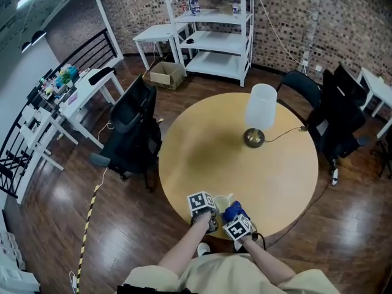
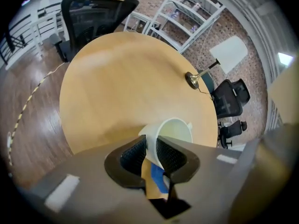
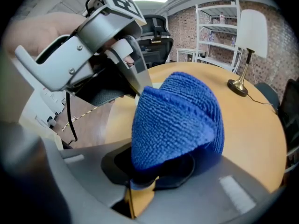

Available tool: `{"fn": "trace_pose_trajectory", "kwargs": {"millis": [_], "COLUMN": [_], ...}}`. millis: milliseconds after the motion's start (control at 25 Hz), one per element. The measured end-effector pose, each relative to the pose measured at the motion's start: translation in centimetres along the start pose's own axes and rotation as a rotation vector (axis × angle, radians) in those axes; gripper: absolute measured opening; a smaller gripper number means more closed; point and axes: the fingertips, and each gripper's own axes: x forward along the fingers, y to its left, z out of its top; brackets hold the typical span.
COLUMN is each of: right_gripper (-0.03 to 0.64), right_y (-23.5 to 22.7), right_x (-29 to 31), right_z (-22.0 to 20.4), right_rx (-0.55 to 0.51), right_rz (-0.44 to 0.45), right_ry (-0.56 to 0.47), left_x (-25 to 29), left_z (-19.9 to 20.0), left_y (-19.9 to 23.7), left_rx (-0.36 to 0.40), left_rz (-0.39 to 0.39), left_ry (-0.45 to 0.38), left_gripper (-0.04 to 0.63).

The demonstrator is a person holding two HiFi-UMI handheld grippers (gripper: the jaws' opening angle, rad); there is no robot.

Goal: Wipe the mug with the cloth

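A pale mug (image 1: pixel 222 201) hangs tilted over the near edge of the round wooden table (image 1: pixel 202 152). My left gripper (image 1: pixel 214 208) is shut on it. In the left gripper view the pads pinch the mug's wall at the rim, and the mug (image 2: pixel 176 129) points its mouth away from my left gripper (image 2: pixel 150 154). A blue cloth (image 1: pixel 233 212) sits right beside the mug, bunched in my right gripper (image 1: pixel 235 218). The right gripper view shows the cloth (image 3: pixel 177 120) bulging out of my right gripper (image 3: pixel 156 167), hiding the mug. The left gripper's marker cube (image 3: pixel 119 1) is just behind it.
A brass lamp with a white shade (image 1: pixel 260 112) stands on the far right of the table, its cord running off the edge. Black office chairs stand to the left (image 1: pixel 131 133) and right (image 1: pixel 340 118). A white shelf unit (image 1: pixel 214 23) and a cardboard box (image 1: pixel 166 74) stand farther back.
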Motion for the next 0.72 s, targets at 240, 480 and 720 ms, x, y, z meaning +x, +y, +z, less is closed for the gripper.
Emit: {"fn": "trace_pose_trajectory", "kwargs": {"millis": [240, 480, 720], "right_gripper": [0.063, 0.063, 0.063], "right_y": [0.5, 0.4, 0.4], "right_x": [-0.1, -0.3, -0.7], "right_z": [0.2, -0.2, -0.3], "right_rx": [-0.001, 0.013, 0.012], "right_rz": [0.019, 0.038, 0.046], "right_ry": [-0.011, -0.027, -0.046], "left_x": [-0.2, -0.2, -0.8], "left_z": [-0.7, -1.2, -0.6], "left_y": [0.1, -0.1, 0.4], "left_rx": [-0.137, 0.062, 0.3], "left_rz": [-0.026, -0.089, -0.124], "left_ry": [-0.033, 0.013, 0.081], "left_gripper": [0.063, 0.105, 0.305]}}
